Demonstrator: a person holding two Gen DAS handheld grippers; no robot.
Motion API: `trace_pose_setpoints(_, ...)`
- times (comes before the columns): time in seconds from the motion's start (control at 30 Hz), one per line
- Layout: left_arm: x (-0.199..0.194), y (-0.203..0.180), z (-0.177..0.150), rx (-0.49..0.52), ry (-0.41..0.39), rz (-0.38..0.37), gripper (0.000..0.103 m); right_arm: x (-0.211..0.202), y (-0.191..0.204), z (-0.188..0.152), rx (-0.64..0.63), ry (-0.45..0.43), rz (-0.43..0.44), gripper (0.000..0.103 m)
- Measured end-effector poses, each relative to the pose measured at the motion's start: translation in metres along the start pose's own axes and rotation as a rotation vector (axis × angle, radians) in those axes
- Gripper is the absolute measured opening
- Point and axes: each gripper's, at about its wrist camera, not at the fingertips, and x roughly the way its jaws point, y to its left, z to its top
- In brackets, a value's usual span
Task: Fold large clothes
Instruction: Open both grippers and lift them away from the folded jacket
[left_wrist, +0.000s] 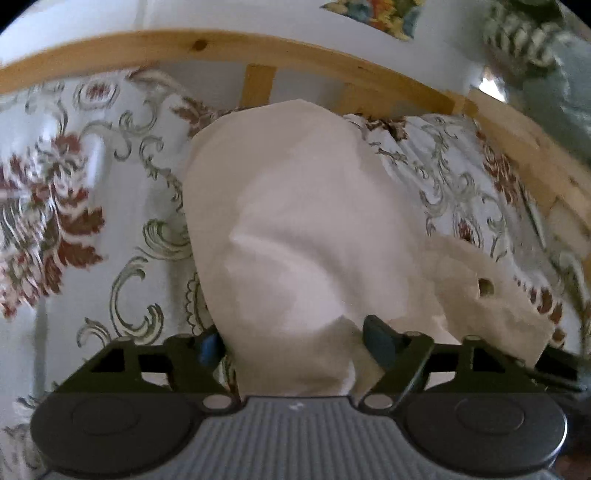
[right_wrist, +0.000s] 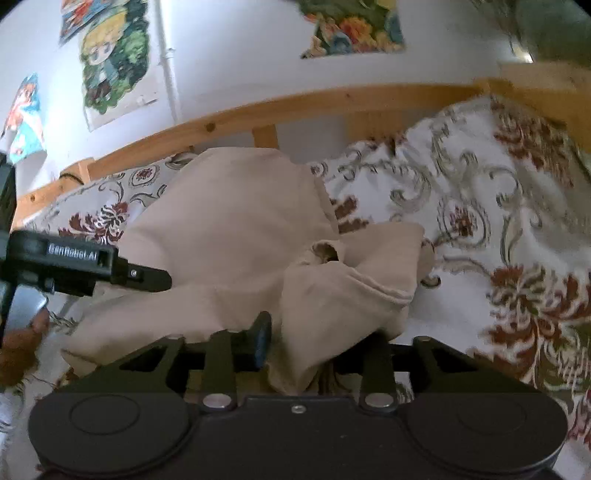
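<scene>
Tools both clamped on one beige garment: left tool pinching a bunched fold, right tool gripping a gathered edge. Garment half lifted, rest heaped mid-bed toward the far rail; no neat fold yet, so early going, flattening and folding left. Floral bedspread rumpled underneath, wooden bed rail near behind, posters on wall beyond.

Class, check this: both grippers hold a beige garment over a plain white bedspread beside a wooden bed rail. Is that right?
Not quite. The bedspread is not plain: the right wrist view shows red flowers and grey-green scrolls. The beige garment, both grippers and the wooden rail stand.
</scene>
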Motion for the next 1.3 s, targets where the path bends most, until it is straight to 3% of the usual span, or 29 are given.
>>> trace_pose_setpoints(0.23,-0.044,-0.006,-0.008,-0.004,-0.052,0.088,0.102,-0.017,0.001,-0.002,0.025,-0.013,0.032,0.059)
trace_pose_setpoints(0.43,-0.085,-0.016,-0.016,0.017,-0.110,0.127,0.102,-0.037,0.007,0.004,-0.007,-0.024,0.042,0.067)
trace_pose_setpoints(0.5,-0.097,-0.020,-0.020,0.014,-0.129,0.146,0.102,-0.048,0.010,0.007,-0.025,-0.049,0.032,0.093)
trace_pose_setpoints(0.57,-0.107,-0.024,-0.023,-0.003,-0.137,0.155,0.102,-0.060,0.013,0.011,-0.045,-0.079,0.032,0.101)
trace_pose_setpoints(0.8,-0.148,-0.033,-0.038,-0.119,-0.142,0.110,0.102,-0.124,0.017,0.021,-0.078,-0.218,-0.029,0.102)
trace_pose_setpoints(1.07,-0.206,-0.065,-0.075,-0.073,-0.215,0.173,0.102,-0.205,0.024,0.010,-0.105,-0.378,-0.109,0.102)
trace_pose_setpoints(1.3,-0.237,-0.086,-0.114,-0.017,-0.226,0.187,0.102,-0.259,0.028,-0.022,-0.074,-0.381,-0.128,0.102)
